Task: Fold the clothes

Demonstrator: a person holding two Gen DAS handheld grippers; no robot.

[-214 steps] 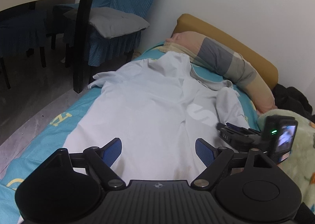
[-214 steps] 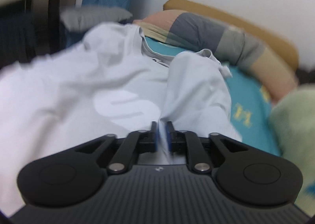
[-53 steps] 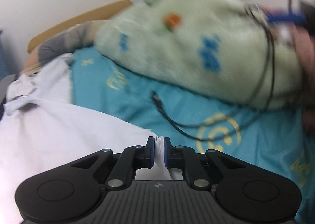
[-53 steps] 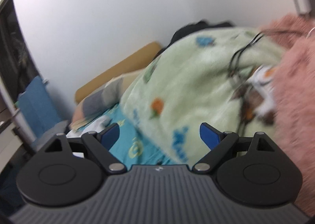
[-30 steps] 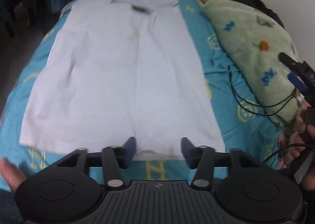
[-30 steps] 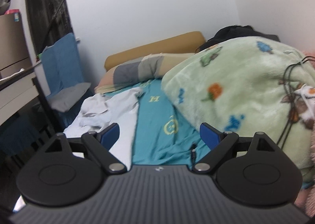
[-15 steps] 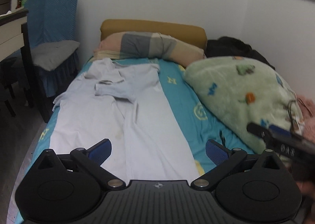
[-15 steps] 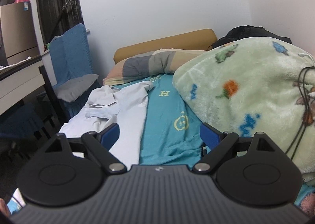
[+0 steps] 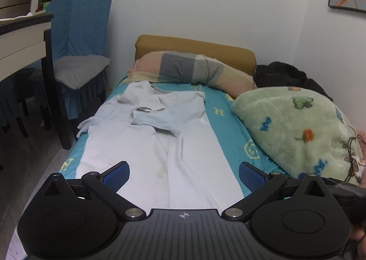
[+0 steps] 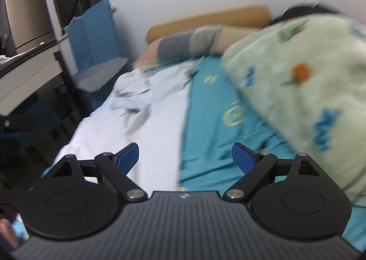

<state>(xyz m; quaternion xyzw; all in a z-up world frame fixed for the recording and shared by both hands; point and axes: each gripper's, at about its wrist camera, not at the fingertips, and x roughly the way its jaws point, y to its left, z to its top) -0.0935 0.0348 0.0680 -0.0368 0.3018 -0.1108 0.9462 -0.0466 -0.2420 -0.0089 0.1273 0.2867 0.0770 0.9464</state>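
While both tools hang above the foot end of the bed [image 9: 225, 122], a pale shirt [image 9: 164, 145] lies spread flat along the bed's left side, running from near the foot edge up toward the head. One half of the shirt is laid over the other, so a long crease runs down its middle, and a sleeve [image 9: 155, 119] lies folded across the chest. The collar end sits just below the striped pillow [image 9: 189, 72], which rests against the brown headboard [image 9: 194, 47]. The left tool [image 9: 184, 174] has just been opening and now stands with its blue pads spread wide; nothing is between them, and the shirt's lower part shows in the gap beneath. The right tool [image 10: 185, 157] is likewise spread wide with nothing between its pads, over the line where the shirt's right edge meets the bare teal sheet [image 10: 217, 122]; this view is blurred. A green fleece blanket [image 9: 297, 127] with small animal prints is bunched along the bed's right side, well apart from the shirt, with a dark cable [image 9: 352, 145] lying on its near end. A heap of black clothing [image 9: 283, 74] sits at the far right corner. To the left of the bed stands a chair [image 9: 77, 58] with a blue cover and a grey cushion.
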